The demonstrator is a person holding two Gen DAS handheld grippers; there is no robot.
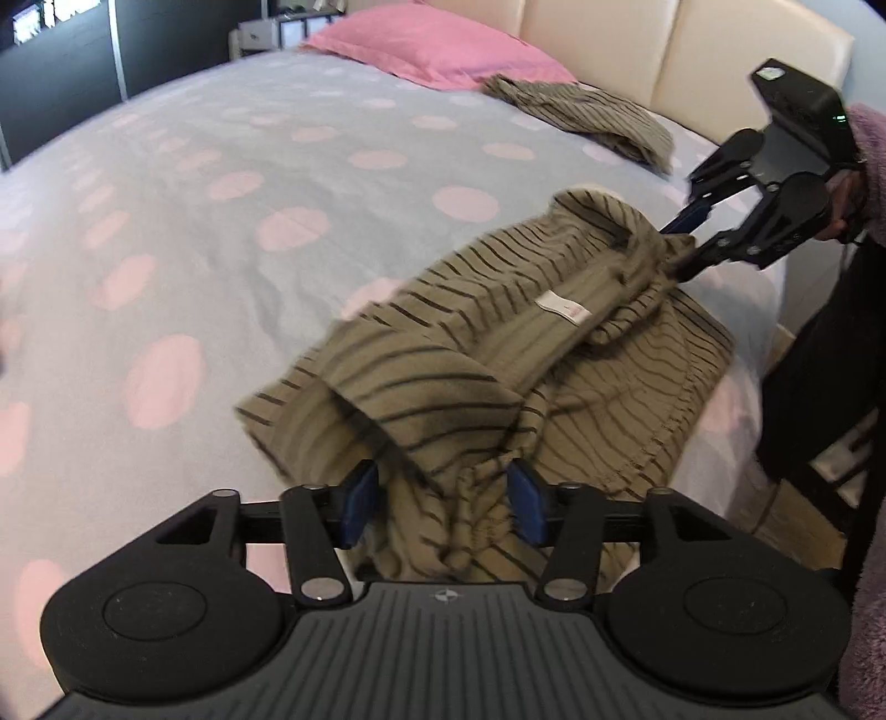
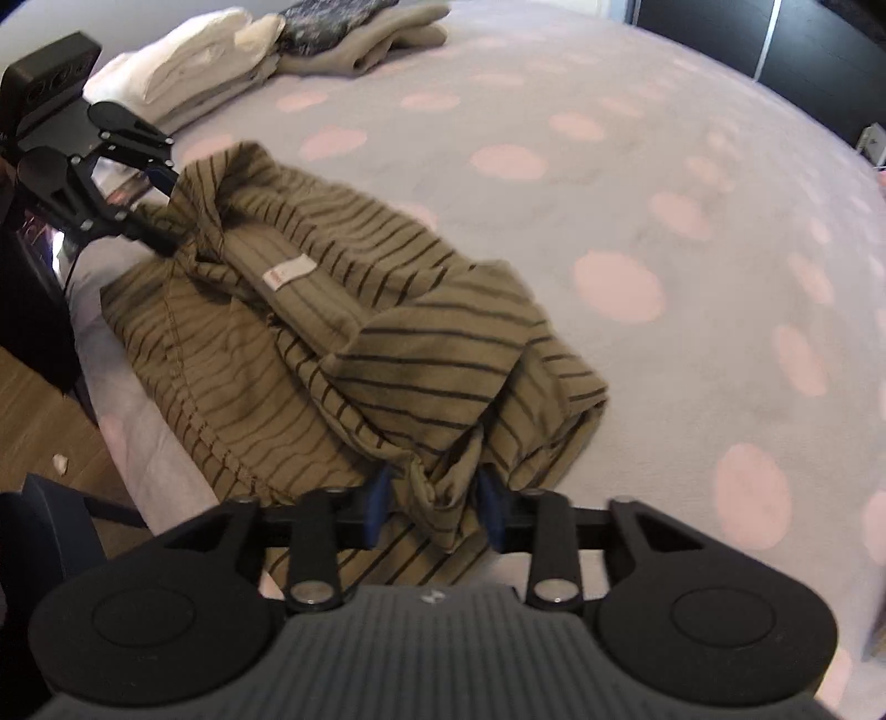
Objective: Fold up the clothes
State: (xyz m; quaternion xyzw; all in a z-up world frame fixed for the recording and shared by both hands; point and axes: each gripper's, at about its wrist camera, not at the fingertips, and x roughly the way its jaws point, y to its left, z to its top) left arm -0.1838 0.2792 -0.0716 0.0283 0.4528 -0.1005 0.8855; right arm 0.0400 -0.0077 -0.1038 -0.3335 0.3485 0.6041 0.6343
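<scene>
An olive garment with dark stripes [image 1: 498, 354] lies bunched near the bed's edge, a white label showing inside it; it also shows in the right wrist view [image 2: 343, 332]. My left gripper [image 1: 440, 493] is shut on a gathered fold of it at one end. My right gripper [image 2: 434, 498] is shut on a gathered fold at the opposite end. Each gripper appears in the other's view, the right gripper [image 1: 678, 243] and the left gripper [image 2: 160, 216], both with fabric between the blue pads. The garment is partly lifted between them.
The bed has a lilac cover with pink dots [image 1: 221, 221]. A pink pillow [image 1: 432, 44] and a second striped olive garment [image 1: 581, 116] lie by the cream headboard. Folded clothes [image 2: 249, 50] are stacked at the bed's far corner. Wooden floor [image 2: 39, 421] lies beside the bed.
</scene>
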